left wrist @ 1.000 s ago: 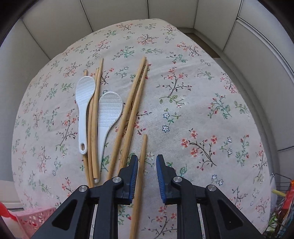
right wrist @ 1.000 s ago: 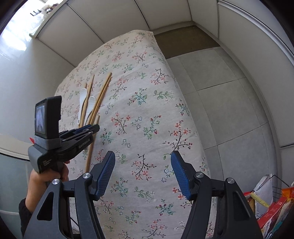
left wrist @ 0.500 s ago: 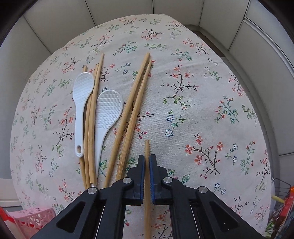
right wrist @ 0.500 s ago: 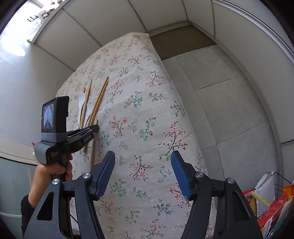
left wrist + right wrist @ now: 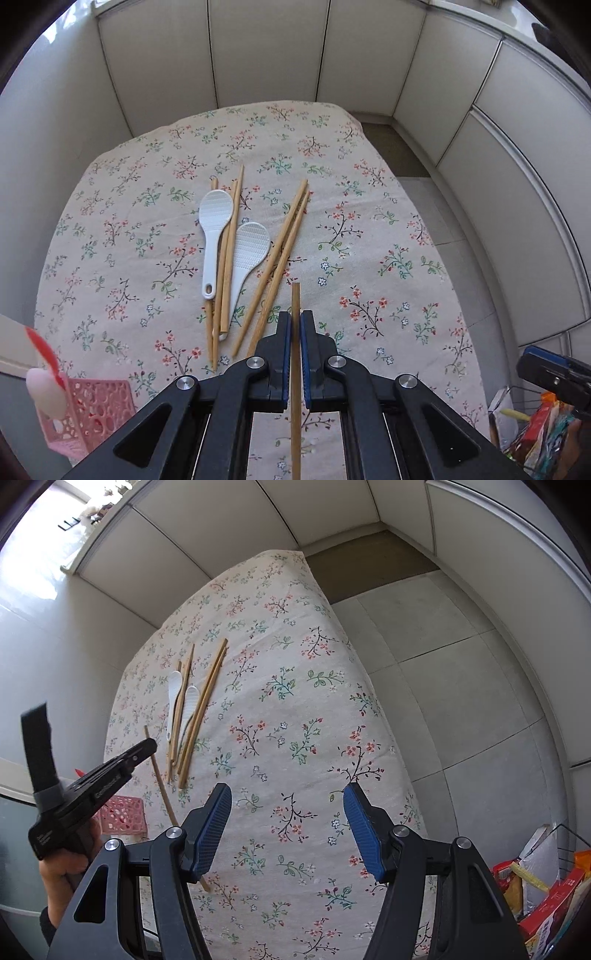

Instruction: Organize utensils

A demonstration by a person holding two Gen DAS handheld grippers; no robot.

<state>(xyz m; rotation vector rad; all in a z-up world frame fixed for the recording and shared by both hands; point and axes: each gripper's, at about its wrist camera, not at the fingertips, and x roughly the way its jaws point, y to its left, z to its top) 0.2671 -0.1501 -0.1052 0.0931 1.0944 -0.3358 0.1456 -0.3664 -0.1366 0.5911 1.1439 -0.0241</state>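
Note:
My left gripper (image 5: 295,316) is shut on one wooden chopstick (image 5: 295,391), which hangs lifted above the floral tablecloth (image 5: 369,258); the right wrist view shows that gripper (image 5: 149,745) and the slanting chopstick (image 5: 162,786) too. Several more wooden chopsticks (image 5: 280,254) and two white rice paddles (image 5: 213,225) (image 5: 247,251) lie on the cloth beyond it. Over the near part of the cloth my right gripper (image 5: 287,827) stands open, nothing between its blue pads.
A pink perforated basket (image 5: 88,413) stands at the table's near left edge, also seen as the pink basket (image 5: 123,814). A wire basket with colourful packages (image 5: 546,882) sits on the tiled floor at right. White cabinet panels surround the table.
The left gripper shut on the chopstick lying between its jaws, then rose and drew back with it. The right gripper stayed open and still.

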